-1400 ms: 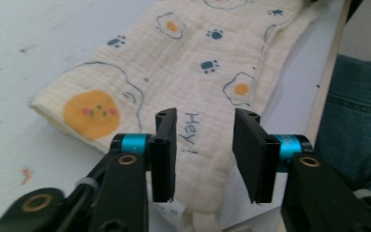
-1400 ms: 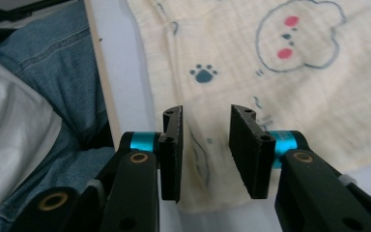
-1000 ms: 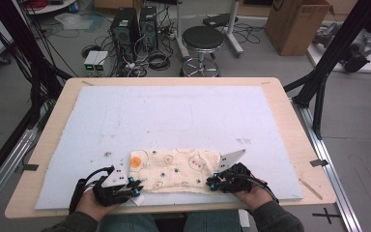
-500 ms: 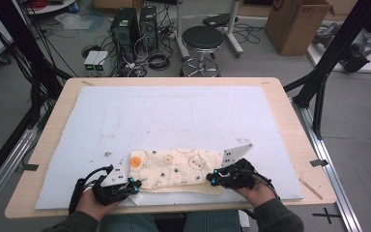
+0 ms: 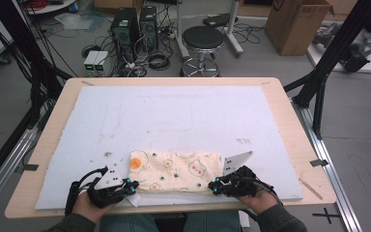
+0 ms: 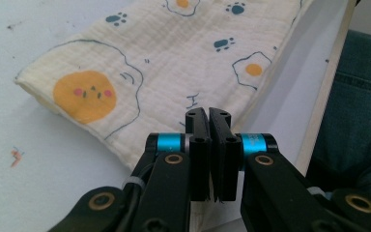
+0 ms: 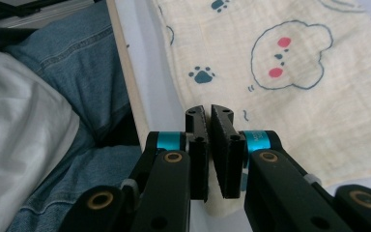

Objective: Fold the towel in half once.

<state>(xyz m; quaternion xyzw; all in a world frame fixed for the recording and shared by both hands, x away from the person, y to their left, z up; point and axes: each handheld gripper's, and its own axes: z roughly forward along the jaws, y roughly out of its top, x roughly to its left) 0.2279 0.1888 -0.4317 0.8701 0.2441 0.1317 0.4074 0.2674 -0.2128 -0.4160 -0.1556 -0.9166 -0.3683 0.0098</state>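
tongs (image 6: 208, 116) (image 7: 208, 113) shut on cloth (image 5: 176, 170) corners

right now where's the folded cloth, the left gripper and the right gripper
folded cloth (image 5: 176, 170), high view, middle of its top.
left gripper (image 6: 208, 117), left gripper view, between its fingertips.
right gripper (image 7: 208, 115), right gripper view, between its fingertips.

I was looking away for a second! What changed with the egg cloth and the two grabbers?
The left gripper has just been closing, and now pinches the cloth's near left corner. The right gripper was nearly shut already and pinches the near right corner. The cloth stayed folded near the table's front edge, and both hands barely moved.
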